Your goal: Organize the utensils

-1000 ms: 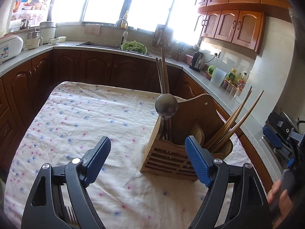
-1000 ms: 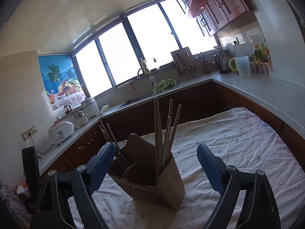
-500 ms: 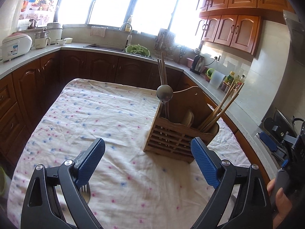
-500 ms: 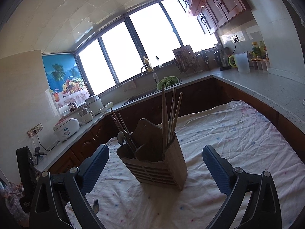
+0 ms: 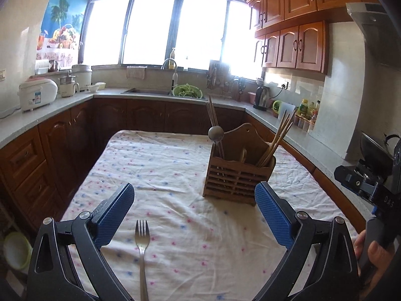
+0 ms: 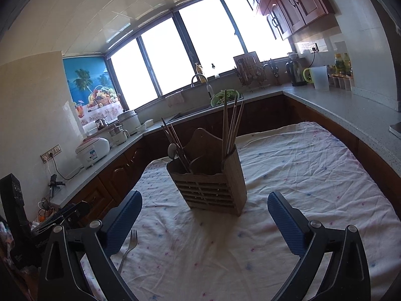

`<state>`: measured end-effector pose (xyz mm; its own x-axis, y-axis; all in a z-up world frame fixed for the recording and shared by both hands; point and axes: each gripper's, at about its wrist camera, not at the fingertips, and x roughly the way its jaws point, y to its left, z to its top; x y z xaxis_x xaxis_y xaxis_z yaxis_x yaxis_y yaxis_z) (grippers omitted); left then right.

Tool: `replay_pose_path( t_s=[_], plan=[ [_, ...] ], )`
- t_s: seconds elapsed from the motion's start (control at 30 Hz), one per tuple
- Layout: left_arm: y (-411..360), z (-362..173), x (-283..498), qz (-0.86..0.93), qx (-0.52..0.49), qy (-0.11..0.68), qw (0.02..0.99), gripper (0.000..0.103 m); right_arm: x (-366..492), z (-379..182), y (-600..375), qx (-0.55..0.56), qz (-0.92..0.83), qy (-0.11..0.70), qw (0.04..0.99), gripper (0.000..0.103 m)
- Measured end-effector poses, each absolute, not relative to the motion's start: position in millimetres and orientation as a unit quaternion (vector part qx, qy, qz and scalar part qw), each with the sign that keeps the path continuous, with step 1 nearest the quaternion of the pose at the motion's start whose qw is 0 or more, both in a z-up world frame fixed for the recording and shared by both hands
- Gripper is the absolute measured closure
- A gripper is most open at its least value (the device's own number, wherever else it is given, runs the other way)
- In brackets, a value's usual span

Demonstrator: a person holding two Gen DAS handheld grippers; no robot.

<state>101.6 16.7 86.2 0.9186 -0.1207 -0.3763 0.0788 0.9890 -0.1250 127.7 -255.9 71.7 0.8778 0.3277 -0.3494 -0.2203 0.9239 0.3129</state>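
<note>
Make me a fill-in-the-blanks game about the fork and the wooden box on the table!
1. The fork lies flat on the dotted ____.
2. The fork's prongs point toward the wooden ____, which stands upright.
3. The left gripper and right gripper are both ____ and hold nothing.
4. The chopsticks and the spoon stand ____ the wooden holder.

Missing words: tablecloth; holder; open; inside

Fork (image 5: 141,248): handle end cut off by lower frame edge in left wrist view; in right wrist view its lower handle is hidden behind the right gripper's near-left finger (image 6: 122,220). Utensil holder (image 5: 238,175): lower ends of chopsticks (image 5: 275,138) and spoon (image 5: 216,133) handle hidden inside
</note>
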Motion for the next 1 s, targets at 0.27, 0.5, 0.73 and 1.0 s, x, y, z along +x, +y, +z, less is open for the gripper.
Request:
replay_pose_path(
  t_s=[0.27, 0.5, 0.73, 1.0],
  plan=[
    [8.0, 103.3, 55.0, -0.049, -0.011, 0.14, 0.989, 0.0, 62.8, 122.4, -249.1, 0.059, 0.138, 0.095, 0.984, 0.0],
    [8.2, 35.6, 44.0, -0.029, -0.043, 0.171, 0.984, 0.0, 43.5, 45.5, -237.2, 0.054, 0.103, 0.12, 0.986, 0.0],
    [0.6, -10.1, 37.0, -0.012, -0.031, 0.201, 0.979, 0.0, 39.5, 1.1, -234.9, 0.045, 0.093, 0.161, 0.982, 0.0],
    [-0.6, -13.9, 25.4, 0.005, -0.023, 0.182, 0.983, 0.0, 22.5, -9.6, -234.9, 0.034, 0.084, 0.147, 0.985, 0.0]
  ],
)
